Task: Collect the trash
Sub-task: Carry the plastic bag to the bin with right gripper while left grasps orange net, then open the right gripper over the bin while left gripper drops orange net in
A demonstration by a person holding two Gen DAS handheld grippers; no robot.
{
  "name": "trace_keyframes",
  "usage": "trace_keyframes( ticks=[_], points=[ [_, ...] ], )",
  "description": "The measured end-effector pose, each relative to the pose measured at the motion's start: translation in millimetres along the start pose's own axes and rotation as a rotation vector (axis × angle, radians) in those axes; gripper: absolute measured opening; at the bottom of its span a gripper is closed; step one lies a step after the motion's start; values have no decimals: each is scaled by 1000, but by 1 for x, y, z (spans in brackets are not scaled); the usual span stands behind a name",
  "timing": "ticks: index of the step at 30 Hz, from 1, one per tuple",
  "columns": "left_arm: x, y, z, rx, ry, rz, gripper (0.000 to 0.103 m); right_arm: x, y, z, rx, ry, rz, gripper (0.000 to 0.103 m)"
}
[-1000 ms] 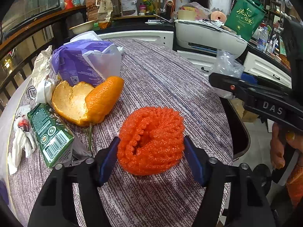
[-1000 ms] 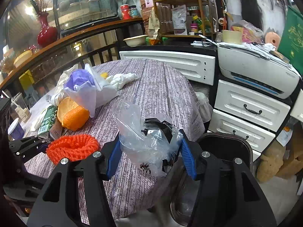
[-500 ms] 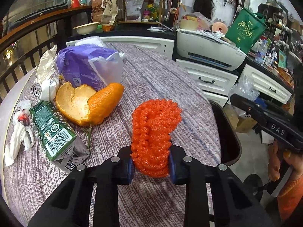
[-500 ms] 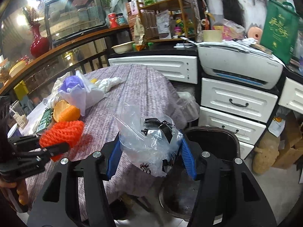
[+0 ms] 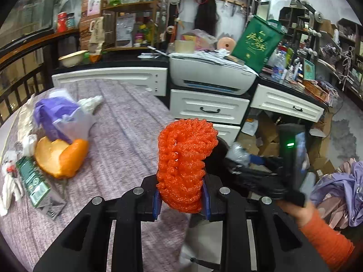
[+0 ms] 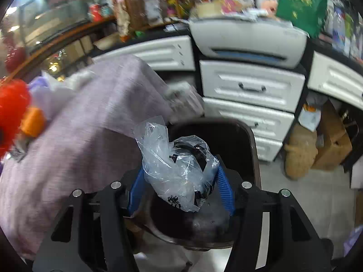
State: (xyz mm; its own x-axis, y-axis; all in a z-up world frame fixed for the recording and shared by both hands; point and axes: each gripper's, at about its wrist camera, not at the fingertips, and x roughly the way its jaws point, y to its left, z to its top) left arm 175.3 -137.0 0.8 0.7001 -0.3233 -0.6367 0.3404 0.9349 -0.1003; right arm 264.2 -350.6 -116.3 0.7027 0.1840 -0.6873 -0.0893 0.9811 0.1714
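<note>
Left claw [image 5: 180, 198] clamped on orange foam net [image 5: 185, 161], held above the desk's [image 5: 127, 136] right edge. Right claw [image 6: 180, 191] grips clear plastic bag [image 6: 175, 172] over dark bin [image 6: 226, 136] beside that edge. Peel [image 5: 61, 156], carton [image 5: 34, 181] lie near left edge.

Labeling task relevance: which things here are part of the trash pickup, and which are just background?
Job:
orange foam net, held
clear plastic bag, held
dark bin
orange peel
green carton
purple bag

Background:
printer
white drawers
green tote bag
</note>
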Motion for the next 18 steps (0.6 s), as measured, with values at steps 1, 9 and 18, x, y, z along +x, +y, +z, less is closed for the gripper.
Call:
trace_keyframes(
  ticks=[1, 9, 18],
  points=[
    [2, -5, 2, 10, -2, -5, 27, 13, -5, -2, 13, 25, -14, 57],
    [23, -28, 5, 32, 31, -49, 27, 92, -23, -18, 80, 186, -74, 57],
    [36, -42, 0, 52, 56, -63, 27, 114, -33, -32, 137, 230, -97, 76]
  ],
)
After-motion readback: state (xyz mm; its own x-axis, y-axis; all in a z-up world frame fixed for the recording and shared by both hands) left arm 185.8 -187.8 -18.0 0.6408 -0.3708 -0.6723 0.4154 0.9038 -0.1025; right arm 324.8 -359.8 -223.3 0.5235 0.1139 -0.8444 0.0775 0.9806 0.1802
